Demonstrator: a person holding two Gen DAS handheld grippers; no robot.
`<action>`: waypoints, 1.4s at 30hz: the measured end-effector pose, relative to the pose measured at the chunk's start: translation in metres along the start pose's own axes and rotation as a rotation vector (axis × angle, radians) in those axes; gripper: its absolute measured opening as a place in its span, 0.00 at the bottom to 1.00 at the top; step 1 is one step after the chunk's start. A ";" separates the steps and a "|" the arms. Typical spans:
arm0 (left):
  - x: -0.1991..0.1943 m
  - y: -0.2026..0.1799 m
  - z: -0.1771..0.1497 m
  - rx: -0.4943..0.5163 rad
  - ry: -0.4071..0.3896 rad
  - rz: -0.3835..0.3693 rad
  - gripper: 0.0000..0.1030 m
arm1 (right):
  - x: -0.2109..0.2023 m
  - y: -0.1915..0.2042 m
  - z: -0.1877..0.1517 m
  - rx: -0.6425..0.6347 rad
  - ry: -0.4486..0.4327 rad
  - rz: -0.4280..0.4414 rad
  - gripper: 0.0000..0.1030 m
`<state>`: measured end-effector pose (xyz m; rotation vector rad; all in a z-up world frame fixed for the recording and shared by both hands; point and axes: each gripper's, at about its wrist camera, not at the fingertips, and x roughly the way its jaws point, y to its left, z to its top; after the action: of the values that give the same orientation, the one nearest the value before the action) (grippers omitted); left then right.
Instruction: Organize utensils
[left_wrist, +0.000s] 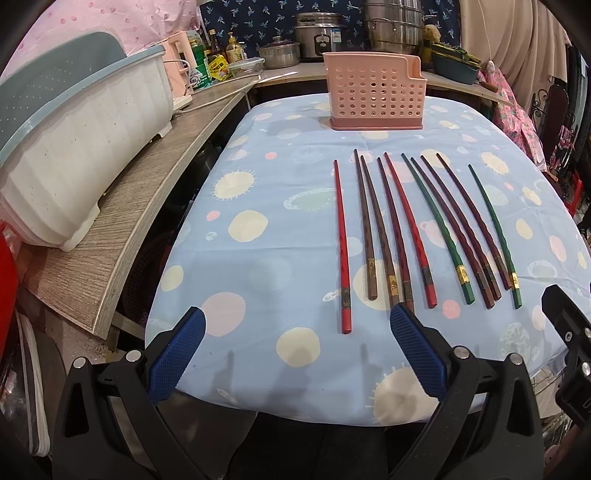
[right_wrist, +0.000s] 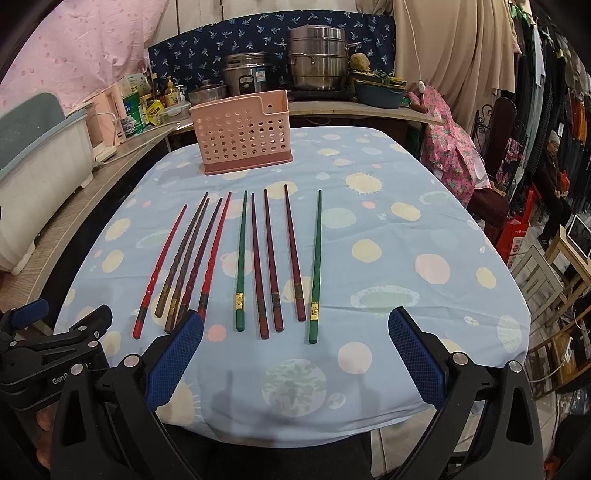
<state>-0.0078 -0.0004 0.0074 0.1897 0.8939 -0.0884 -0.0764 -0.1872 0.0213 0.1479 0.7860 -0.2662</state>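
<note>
- Across the middle of the table (right_wrist: 424, 221), ten chopsticks (right_wrist: 273, 266) are lying side by side, tips pointing toward the far edge.
- Near the far edge, a pink perforated holder (right_wrist: 243, 136) is standing upright.
- At the near edge, the left gripper (left_wrist: 297, 354) and right gripper (right_wrist: 295, 354) are hovering, jaws spread wide, gripping nothing.

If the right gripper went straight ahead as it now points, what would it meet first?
Probably the green chopstick and dark red chopsticks just ahead of the open right gripper; the pink basket lies beyond. Its height above the tablecloth is unclear.
</note>
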 end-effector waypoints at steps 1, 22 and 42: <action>0.000 0.000 0.000 0.001 0.000 0.001 0.93 | -0.001 0.000 0.000 0.001 0.000 0.001 0.93; -0.003 -0.002 -0.002 0.004 -0.001 0.002 0.93 | -0.002 0.000 -0.002 0.008 -0.001 0.006 0.93; -0.005 -0.001 -0.003 0.004 -0.001 0.003 0.93 | -0.002 -0.002 -0.003 0.016 -0.002 0.008 0.93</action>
<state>-0.0131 -0.0012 0.0090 0.1948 0.8921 -0.0873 -0.0802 -0.1878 0.0202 0.1657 0.7816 -0.2646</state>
